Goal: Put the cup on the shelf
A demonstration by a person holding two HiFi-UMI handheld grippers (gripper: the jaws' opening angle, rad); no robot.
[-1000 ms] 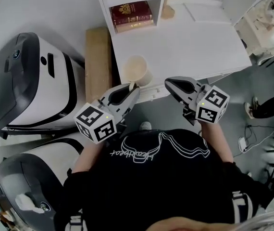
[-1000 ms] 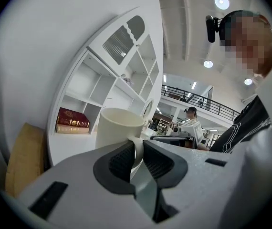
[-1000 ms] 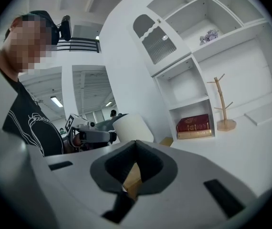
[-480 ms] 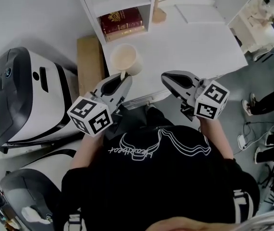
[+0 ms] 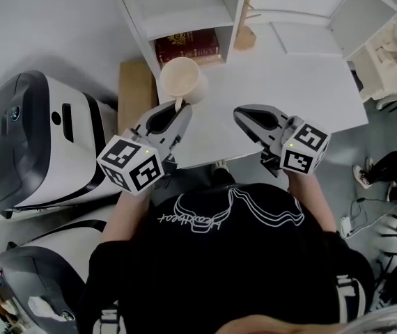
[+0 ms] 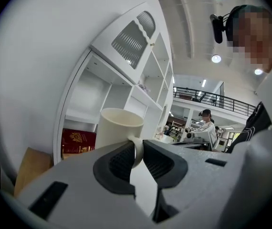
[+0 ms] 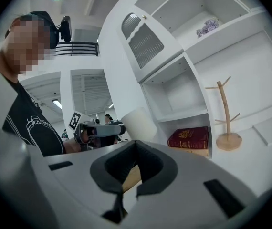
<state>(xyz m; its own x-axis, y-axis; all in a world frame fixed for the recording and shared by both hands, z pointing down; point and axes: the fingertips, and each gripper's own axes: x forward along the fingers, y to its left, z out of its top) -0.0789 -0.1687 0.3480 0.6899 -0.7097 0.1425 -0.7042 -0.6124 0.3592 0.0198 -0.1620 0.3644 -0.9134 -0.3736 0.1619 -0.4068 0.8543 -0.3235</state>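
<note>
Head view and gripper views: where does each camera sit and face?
Head view: on the person's head, looking down at cup, table, both grippers; black shirt shows.
Left gripper view: on left gripper, toward shelf; its fingers grip the cup's handle.
Right gripper view: on right gripper, toward shelf; its fingers shut, empty.
Shared: cup, red book.

1. A dark red book [image 5: 188, 45] with a gold emblem lies flat ahead of the left gripper [image 5: 177, 108], beyond its tips.
2. A branched wooden stand [image 5: 244, 36] stands upright ahead of the right gripper [image 5: 242, 115], just right of the book.
3. A white table [image 5: 296, 82] spreads beneath and ahead of the right gripper.
4. A pale wooden box [image 5: 134, 92] sits left of the left gripper, and a white-and-black machine [image 5: 31, 141] sits farther left.
5. Cables [image 5: 357, 211] lie on the grey floor, right of the right gripper.
</note>
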